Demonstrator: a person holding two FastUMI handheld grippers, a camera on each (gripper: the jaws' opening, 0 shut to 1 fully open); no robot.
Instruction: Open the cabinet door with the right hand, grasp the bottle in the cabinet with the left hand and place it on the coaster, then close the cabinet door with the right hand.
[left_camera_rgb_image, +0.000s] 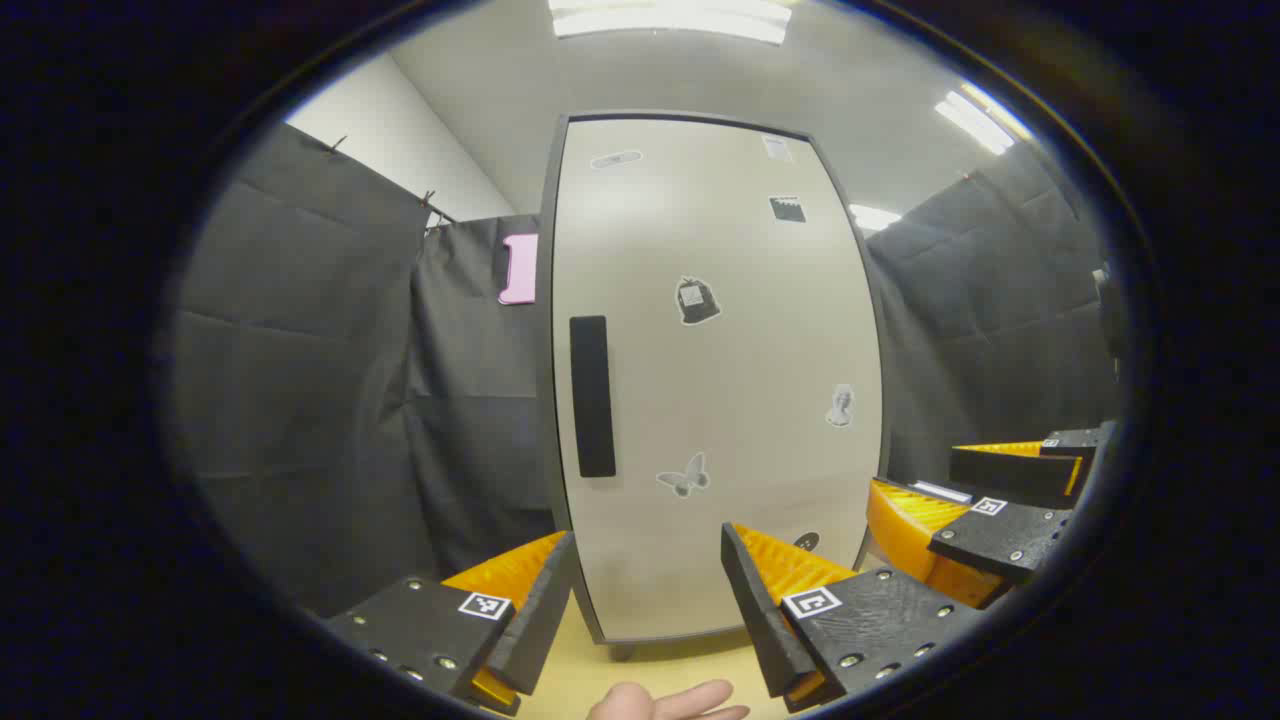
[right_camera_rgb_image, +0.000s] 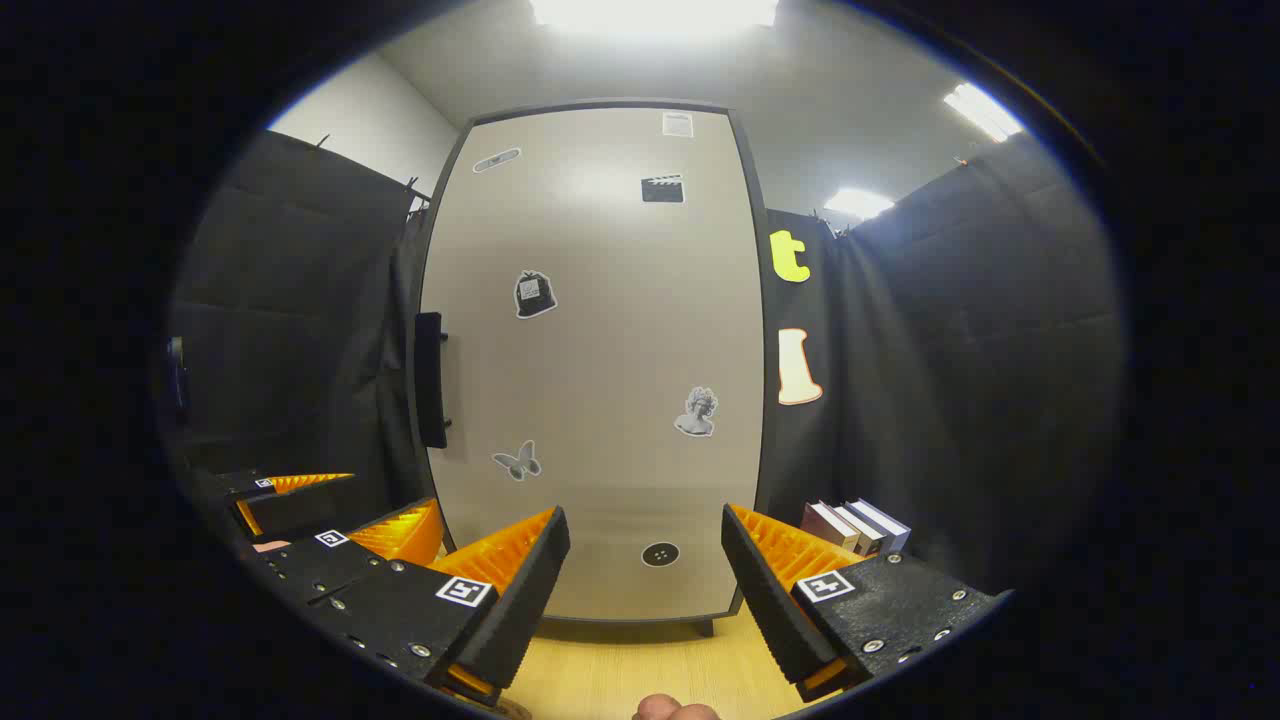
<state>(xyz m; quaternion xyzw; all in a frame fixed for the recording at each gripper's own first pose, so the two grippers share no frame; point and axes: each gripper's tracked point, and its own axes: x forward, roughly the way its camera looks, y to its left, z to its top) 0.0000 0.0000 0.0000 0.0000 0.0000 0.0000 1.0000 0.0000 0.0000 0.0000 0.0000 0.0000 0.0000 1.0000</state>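
We see both views evenly bright, lit by ceiling light panels (left_camera_rgb_image: 668, 18) that blow out to white glare. A soft sheen falls on the upper cabinet door (right_camera_rgb_image: 600, 330). Fisheye distortion bows the door's edges outward, yet focus stays sharp throughout.

A recording booth set up indoors, not a lived-in home. Black cloth (left_camera_rgb_image: 300, 380) hangs clipped along the left and right of both views, with a plain white wall (left_camera_rgb_image: 400, 140) at upper left and strip ceiling lights (left_camera_rgb_image: 670, 18) along the top. A sticker-dotted cabinet (right_camera_rgb_image: 600, 350) stands at centre on a light wooden tabletop (right_camera_rgb_image: 640, 670), with a few books (right_camera_rgb_image: 855, 525) at lower right.
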